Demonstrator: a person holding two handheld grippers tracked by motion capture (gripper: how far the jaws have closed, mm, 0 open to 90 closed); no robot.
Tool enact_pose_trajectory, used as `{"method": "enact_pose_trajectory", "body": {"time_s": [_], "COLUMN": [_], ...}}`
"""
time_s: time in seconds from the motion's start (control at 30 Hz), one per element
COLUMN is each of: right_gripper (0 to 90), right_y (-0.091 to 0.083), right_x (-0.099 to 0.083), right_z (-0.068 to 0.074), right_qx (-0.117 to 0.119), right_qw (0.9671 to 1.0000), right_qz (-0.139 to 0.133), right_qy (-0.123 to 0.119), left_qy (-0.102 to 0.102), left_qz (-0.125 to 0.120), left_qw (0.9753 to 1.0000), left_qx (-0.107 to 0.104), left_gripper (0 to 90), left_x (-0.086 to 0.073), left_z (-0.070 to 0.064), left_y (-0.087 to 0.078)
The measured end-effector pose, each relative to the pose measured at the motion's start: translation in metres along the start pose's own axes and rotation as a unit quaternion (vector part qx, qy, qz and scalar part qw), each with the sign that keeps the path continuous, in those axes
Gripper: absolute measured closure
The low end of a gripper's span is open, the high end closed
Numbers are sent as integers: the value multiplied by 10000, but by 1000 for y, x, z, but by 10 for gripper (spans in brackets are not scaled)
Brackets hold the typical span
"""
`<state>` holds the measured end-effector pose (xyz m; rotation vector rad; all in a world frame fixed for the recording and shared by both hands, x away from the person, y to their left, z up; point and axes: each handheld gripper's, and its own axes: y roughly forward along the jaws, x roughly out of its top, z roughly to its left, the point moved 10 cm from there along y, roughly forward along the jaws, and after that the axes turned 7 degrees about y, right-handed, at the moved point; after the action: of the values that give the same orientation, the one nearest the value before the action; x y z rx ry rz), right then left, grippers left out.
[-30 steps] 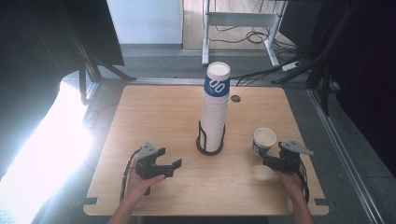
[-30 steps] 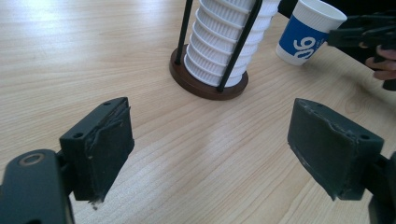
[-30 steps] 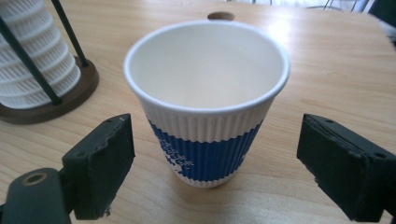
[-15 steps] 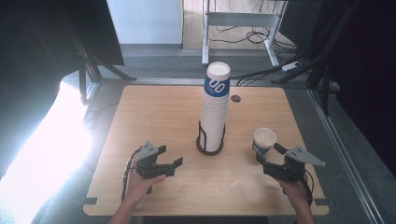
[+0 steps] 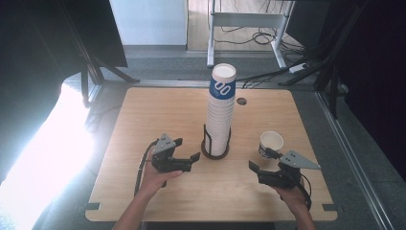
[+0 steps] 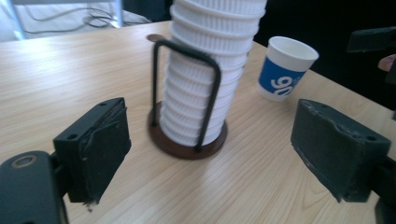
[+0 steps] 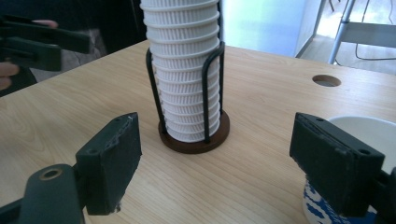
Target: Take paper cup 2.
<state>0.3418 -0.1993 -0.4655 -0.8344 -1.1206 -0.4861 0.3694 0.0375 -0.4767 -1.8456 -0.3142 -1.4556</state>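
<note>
Two hand-held grippers: left hand-held gripper [image 5: 190, 160] and right hand-held gripper [image 5: 258, 162], jaws wide apart, holding nothing.
Cup stacks: one [image 5: 220, 117], centre frame, in a wire holder [image 5: 215, 146].
Loose cups: one [image 5: 270, 144], right of centre on the desk [image 5: 143, 110].

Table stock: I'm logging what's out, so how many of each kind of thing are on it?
Cup stacks: 1
Loose cups: 1
Cup holders: 1
Total: 3 (cups within the stack can't be counted reliably)
</note>
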Motion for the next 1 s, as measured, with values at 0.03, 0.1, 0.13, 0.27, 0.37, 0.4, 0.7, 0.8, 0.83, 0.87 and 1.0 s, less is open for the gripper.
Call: {"method": "enact_pose_trajectory", "body": {"time_s": [0.03,0.1,0.13,0.27,0.37,0.4,0.7,0.8,0.83,0.87,1.0], "right_gripper": [168,168,168,169,168,168,168,168,168,168,167], "right_y": [0,1,1,1,2,2,3,3,3,3,4], "right_x": [0,0,0,1,0,0,0,1,1,1,0], "right_z": [1,5,6,10,12,12,16,16,16,16,18], "right_qx": [16,34,53,63,83,85,126,129,130,128,142], "right_qw": [10000,10000,9999,9998,9997,9997,9996,9995,9995,9995,9994], "right_qz": [2,13,22,25,36,46,73,68,64,68,106], "right_qy": [-3,-65,-88,-176,-207,-209,-254,-267,-267,-270,-290], "left_qy": [28,43,67,126,180,222,392,427,457,475,565], "left_qz": [23,38,63,34,52,59,111,73,73,97,120], "left_qw": [10000,10000,10000,9999,9998,9997,9992,9991,9989,9988,9983], "left_qx": [18,20,36,6,-6,5,-11,-22,-12,-4,-48], "left_gripper": [118,118,118,117,117,116,90,85,81,78,61], "left_x": [3,7,9,20,25,26,41,46,47,48,55], "left_z": [0,1,1,0,1,1,3,3,3,3,0], "left_y": [4,9,12,21,28,30,49,51,53,54,59]}}
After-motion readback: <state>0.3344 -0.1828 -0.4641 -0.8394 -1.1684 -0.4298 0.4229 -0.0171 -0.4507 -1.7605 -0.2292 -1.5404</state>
